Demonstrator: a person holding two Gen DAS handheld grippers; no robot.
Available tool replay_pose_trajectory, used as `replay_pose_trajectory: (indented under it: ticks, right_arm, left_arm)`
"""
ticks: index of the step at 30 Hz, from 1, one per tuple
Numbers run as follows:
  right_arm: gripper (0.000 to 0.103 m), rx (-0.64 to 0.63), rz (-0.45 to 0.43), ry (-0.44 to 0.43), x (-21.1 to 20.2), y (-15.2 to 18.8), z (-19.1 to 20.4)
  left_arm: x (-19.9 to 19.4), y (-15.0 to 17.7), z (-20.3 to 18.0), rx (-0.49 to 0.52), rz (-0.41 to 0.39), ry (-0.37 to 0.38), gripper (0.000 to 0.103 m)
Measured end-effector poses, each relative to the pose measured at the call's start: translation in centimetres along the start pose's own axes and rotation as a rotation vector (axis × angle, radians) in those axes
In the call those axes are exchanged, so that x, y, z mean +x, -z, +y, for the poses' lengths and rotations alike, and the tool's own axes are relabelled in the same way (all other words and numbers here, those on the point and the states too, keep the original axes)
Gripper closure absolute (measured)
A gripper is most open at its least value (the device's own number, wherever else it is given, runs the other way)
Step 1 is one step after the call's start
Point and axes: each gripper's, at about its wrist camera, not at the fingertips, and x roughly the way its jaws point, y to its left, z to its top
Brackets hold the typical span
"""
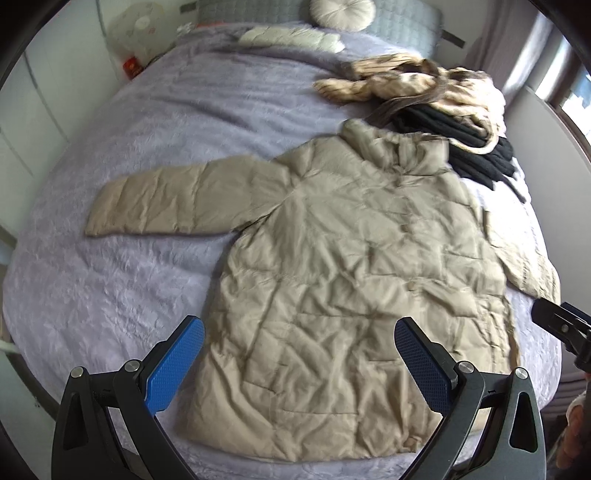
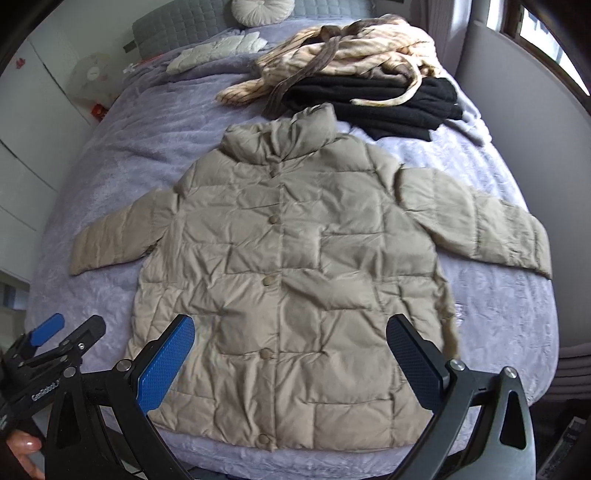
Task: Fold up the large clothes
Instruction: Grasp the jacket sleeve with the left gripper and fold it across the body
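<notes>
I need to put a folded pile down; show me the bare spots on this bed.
Free: purple blanket left of the beige quilted puffer jacket, up to the pale folded garment. Crowded: striped cream robe and black knitwear behind the collar.

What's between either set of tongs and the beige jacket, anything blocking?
Nothing visible. The jacket lies flat and uncovered on the bed; both the left tongs and right tongs are open above its hem. The clothes pile sits beyond the collar.

Bed point(image 2: 140, 147) under a lavender blanket filled the room. Grey quilted headboard point(image 2: 173, 22) stood at the far end, a round cushion point(image 2: 258, 11) against it. White cabinets point(image 1: 22, 107) left; daylight through a window point(image 2: 546, 33) right.
</notes>
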Motion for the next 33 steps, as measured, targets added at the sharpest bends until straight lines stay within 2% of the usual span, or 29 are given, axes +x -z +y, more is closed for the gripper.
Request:
replay_pose_trajectory:
  ticks: [8, 10, 13, 19, 26, 29, 33]
  right_arm:
    - [0.000, -0.034, 0.124, -0.112, 7.4, -0.5, 5.8]
    - [0.000, -0.035, 0.159, -0.126, 9.9, -0.5, 7.6]
    - [0.000, -0.055, 0.217, -0.128, 13.2, -0.3, 10.3]
    - [0.000, -0.083, 0.219, -0.133, 17.8, -0.3, 14.0]
    - [0.000, -0.085, 0.218, -0.148, 21.1, -1.6, 16.1]
    - [0.000, -0.090, 0.200, -0.159, 21.7, -2.0, 16.7]
    - [0.000, -0.094, 0.169, -0.165, 22.4, -3.0, 17.3]
  left_arm:
    - [6.9, -1.3, 9.7, -0.132, 0.030, -0.031, 0.000]
    - [9.1, -1.8, 12.6, -0.183, 0.032, -0.013, 0.000]
    - [12.8, -2.8, 17.2, -0.294, 0.033, 0.074, 0.000]
    - [18.5, -5.0, 24.2, -0.486, -0.033, 0.162, 0.000]
    - [24.4, -8.5, 29.2, -0.575, -0.052, 0.183, 0.000]
    - [25.5, -9.9, 30.6, -0.618, -0.085, 0.196, 0.000]
    - [26.1, -11.3, 31.8, -0.653, -0.133, 0.169, 0.000]
